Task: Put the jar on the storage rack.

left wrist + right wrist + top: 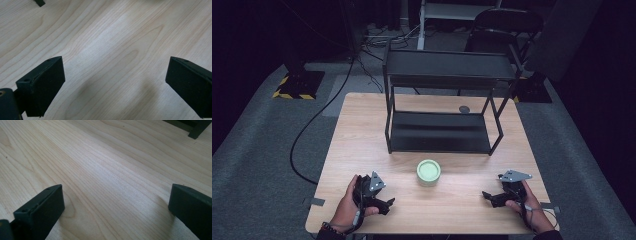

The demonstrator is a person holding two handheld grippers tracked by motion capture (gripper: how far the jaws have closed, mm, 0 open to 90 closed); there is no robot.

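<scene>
A pale green round container sits on the tabletop between the two grippers, just in front of the black two-tier shelf. The left gripper and right gripper both rest low near the front edge, jaws spread wide with nothing between them. To pick up the container well, bring one gripper in level, straddle its sides evenly, and close at mid-height so that it does not tip.
</scene>
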